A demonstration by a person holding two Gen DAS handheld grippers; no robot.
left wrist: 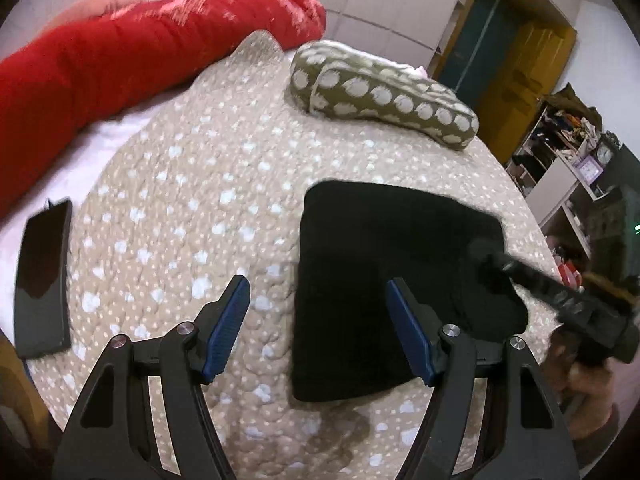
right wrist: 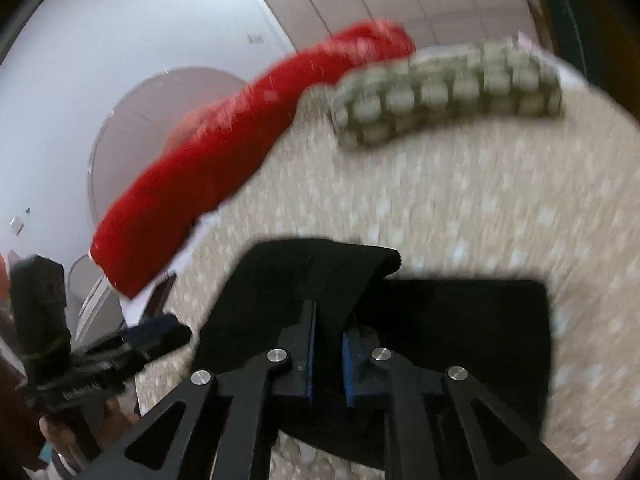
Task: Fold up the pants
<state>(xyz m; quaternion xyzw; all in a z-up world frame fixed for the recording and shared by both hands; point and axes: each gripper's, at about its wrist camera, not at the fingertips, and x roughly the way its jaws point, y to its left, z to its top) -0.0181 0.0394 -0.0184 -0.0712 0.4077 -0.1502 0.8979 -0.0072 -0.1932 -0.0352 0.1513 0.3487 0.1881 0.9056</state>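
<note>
The black pants (left wrist: 392, 248) lie folded into a rough rectangle on the spotted beige bedspread (left wrist: 192, 200). My left gripper (left wrist: 317, 282) hovers open over the pants' left edge, nothing between its blue pads. My right gripper (left wrist: 486, 258) comes in blurred from the right and meets the pants' right side. In the right wrist view my right gripper (right wrist: 329, 320) is shut on a raised flap of the pants (right wrist: 460, 320); the black cloth runs up between its pads and hides the tips. The left gripper (right wrist: 160, 332) shows at the left edge there.
A long red bolster (left wrist: 140, 52) lies along the bed's far left. An olive spotted pillow (left wrist: 380, 92) sits at the far end. A dark phone (left wrist: 42, 276) rests on the left. Cluttered shelves (left wrist: 560, 152) and a yellow door (left wrist: 520, 72) stand to the right.
</note>
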